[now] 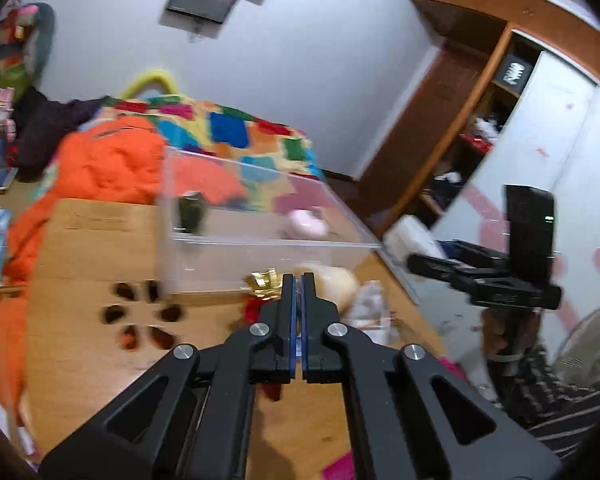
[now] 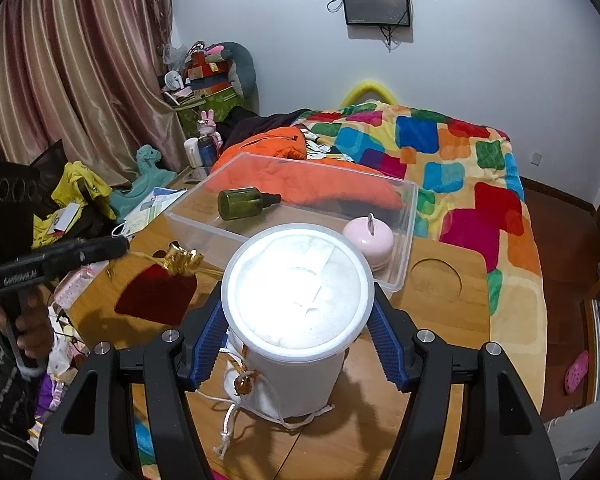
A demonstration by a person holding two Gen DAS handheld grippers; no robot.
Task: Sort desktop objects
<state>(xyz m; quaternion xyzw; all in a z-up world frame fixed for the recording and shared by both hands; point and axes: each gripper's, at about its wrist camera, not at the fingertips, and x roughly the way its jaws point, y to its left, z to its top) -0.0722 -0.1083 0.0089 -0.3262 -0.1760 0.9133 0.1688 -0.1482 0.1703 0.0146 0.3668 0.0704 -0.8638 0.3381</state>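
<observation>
Blue pads of the right gripper bracket a white tub on both sides, gripping it just below its wide translucent lid. The tub stands upright, long axis vertical, lid facing up, its base on a white drawstring pouch that lies on the tabletop.

The left gripper is clenched, its blue-edged fingers pressed together. In the right wrist view a dark red heart-shaped piece with a gold bow hangs at its tip, clear of the tabletop, point down; the grip itself is hidden, so I cannot tell just how it is held.

Beyond the tub a clear plastic bin sits on the tabletop. Inside it a green spray bottle lies on its side, long axis across the bin, nozzle pointing right. A pink round box with a small ring on top rests near the bin's right wall.

The tabletop is light wood with a round cut-out at its right end. Behind it stands a bed under a bright patchwork blanket, with an orange jacket heaped on it. A pink curtain hangs to the left, and two screens are fixed to the white wall.
</observation>
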